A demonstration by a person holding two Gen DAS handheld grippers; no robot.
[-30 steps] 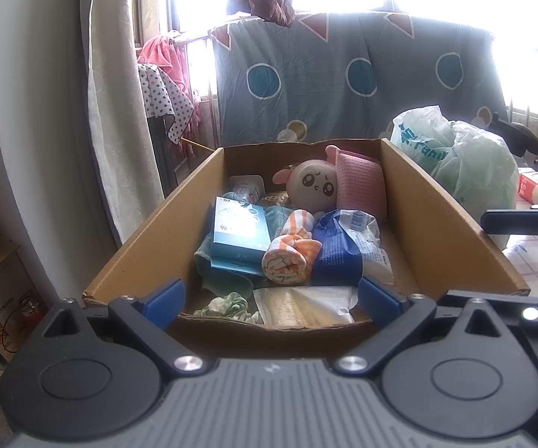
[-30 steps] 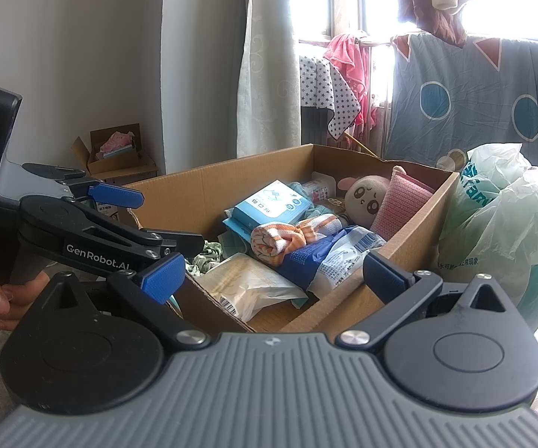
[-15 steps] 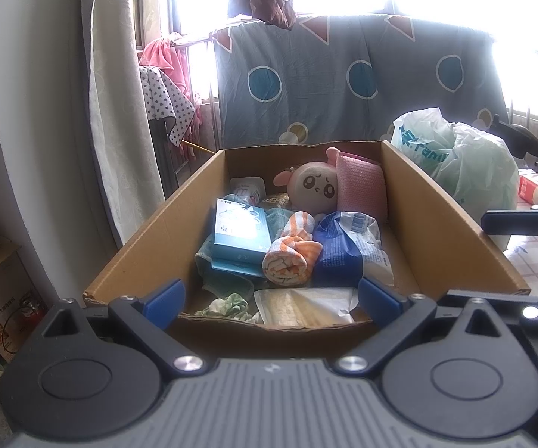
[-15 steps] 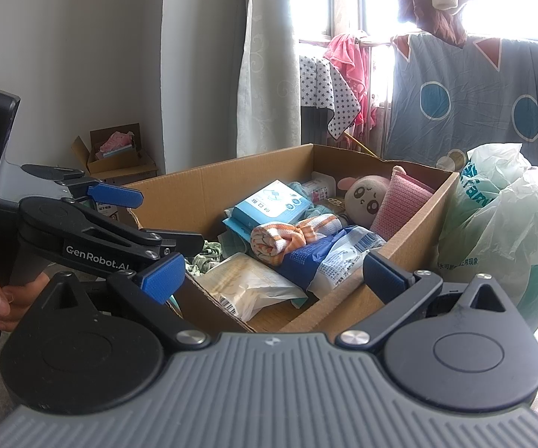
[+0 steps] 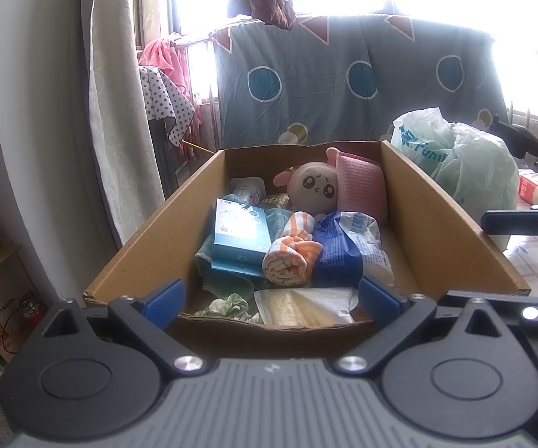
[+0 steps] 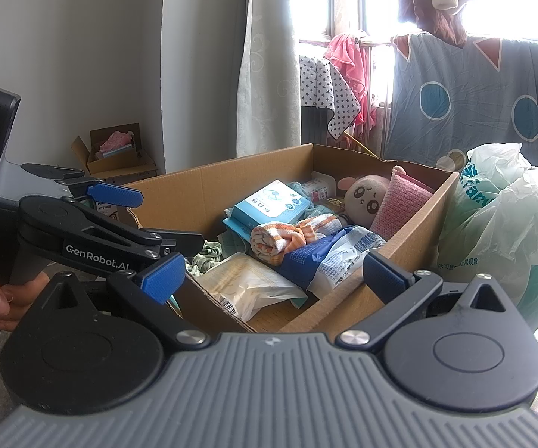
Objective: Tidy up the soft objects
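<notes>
An open cardboard box [image 5: 164, 231] [image 6: 209, 183] holds soft things: a pink round-faced plush toy [image 5: 315, 186] [image 6: 364, 198], a pink knitted pad [image 5: 360, 188], a rolled orange-striped towel [image 5: 291, 257] [image 6: 287, 235], a light blue packet [image 5: 237, 233] [image 6: 274, 201], a blue-and-white pack [image 5: 343, 250] and a clear bag [image 5: 306, 304]. My left gripper [image 5: 270, 300] is open and empty at the box's near edge. My right gripper [image 6: 274, 278] is open and empty at the box's near right corner.
A white and green plastic bag [image 5: 466, 160] [image 6: 504, 209] sits right of the box. A curtain [image 5: 119, 112] hangs to the left, a blue spotted sheet [image 5: 343, 86] behind. Small cardboard boxes [image 6: 115, 156] stand on the floor at left.
</notes>
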